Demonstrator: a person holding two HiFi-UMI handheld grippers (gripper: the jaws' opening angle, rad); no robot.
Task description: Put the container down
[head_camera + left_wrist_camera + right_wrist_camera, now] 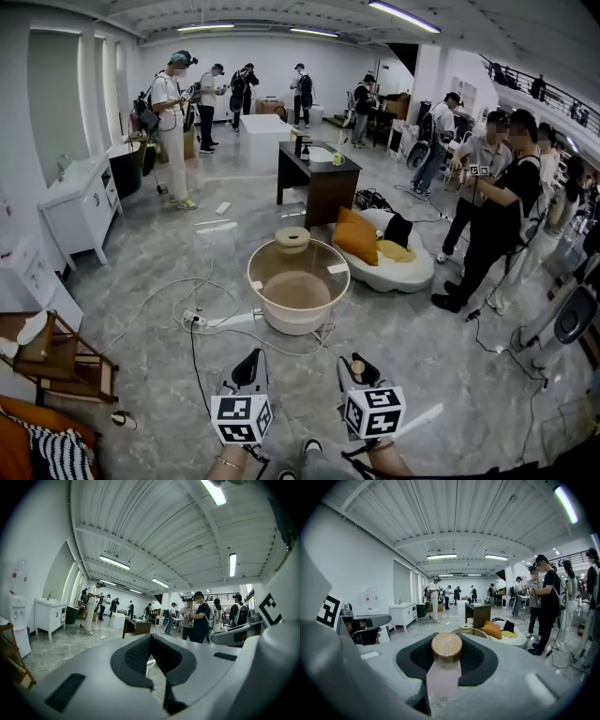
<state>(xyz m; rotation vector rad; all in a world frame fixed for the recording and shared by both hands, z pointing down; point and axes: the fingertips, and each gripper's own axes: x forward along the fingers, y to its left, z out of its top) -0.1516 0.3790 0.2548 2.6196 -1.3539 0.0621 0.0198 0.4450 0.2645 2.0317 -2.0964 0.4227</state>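
The container [443,677] is a small clear, pinkish jar with a round wooden lid [446,647]. My right gripper [357,373] is shut on its body and holds it in the air above the grey floor. In the head view only the lid [357,366] shows between the dark fingers. My left gripper [247,367] hangs beside it at the same height, with its jaws together and nothing in them. The left gripper view shows its dark pads [136,656] meeting at the tips.
A round glass-topped table [272,253] with a beige base stands ahead, with a round wooden piece [292,238] on it. Cables and a power strip [195,319] lie on the floor. Around stand a white seat with an orange cushion [358,236], a dark desk [319,183], a wooden rack [58,354] and several people [497,211].
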